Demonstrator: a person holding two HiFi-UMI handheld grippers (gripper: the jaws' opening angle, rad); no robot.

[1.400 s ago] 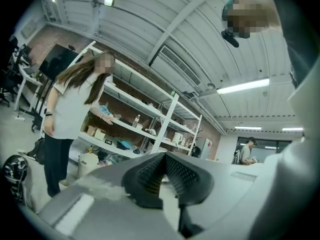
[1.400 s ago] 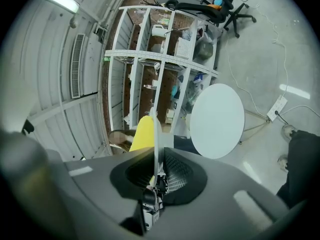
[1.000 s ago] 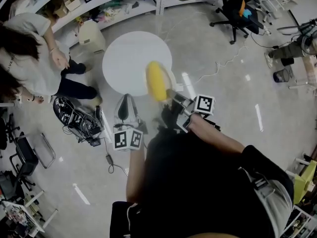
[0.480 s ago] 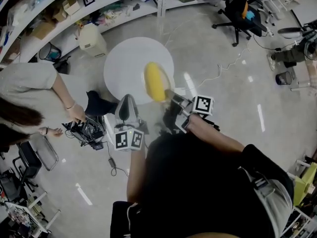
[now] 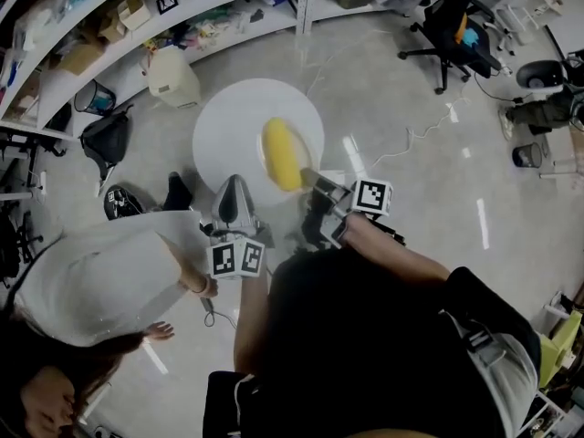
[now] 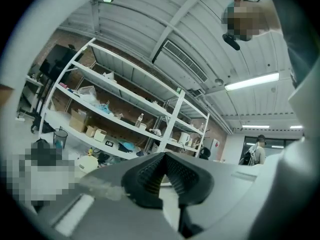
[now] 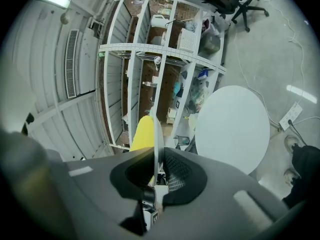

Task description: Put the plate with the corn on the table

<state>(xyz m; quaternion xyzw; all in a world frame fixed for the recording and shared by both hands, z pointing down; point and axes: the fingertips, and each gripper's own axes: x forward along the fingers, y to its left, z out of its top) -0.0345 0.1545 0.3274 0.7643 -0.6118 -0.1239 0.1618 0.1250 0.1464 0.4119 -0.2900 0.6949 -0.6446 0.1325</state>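
Observation:
A yellow corn cob [image 5: 284, 153] lies on a thin white plate [image 5: 313, 150]. My right gripper [image 5: 315, 179] is shut on the plate's near rim and holds it over the near right part of the round white table [image 5: 228, 126]. In the right gripper view the plate [image 7: 157, 134] shows edge-on between the pads, with the corn [image 7: 144, 133] to its left and the table [image 7: 232, 129] beyond. My left gripper [image 5: 234, 182] hangs beside the table's near edge, shut on nothing. In its own view the left gripper [image 6: 162, 171] has its pads together.
A person in a white shirt [image 5: 100, 281] bends low at the left, one hand close to my left gripper. Long shelving [image 5: 182, 7] with boxes runs along the back. A white bin [image 5: 172, 73], a black bag [image 5: 105, 135] and an office chair [image 5: 452, 26] stand on the floor.
The person at the left has come from the upper left down to the lower left, close to my left gripper. The plate with corn has edged a little farther over the table.

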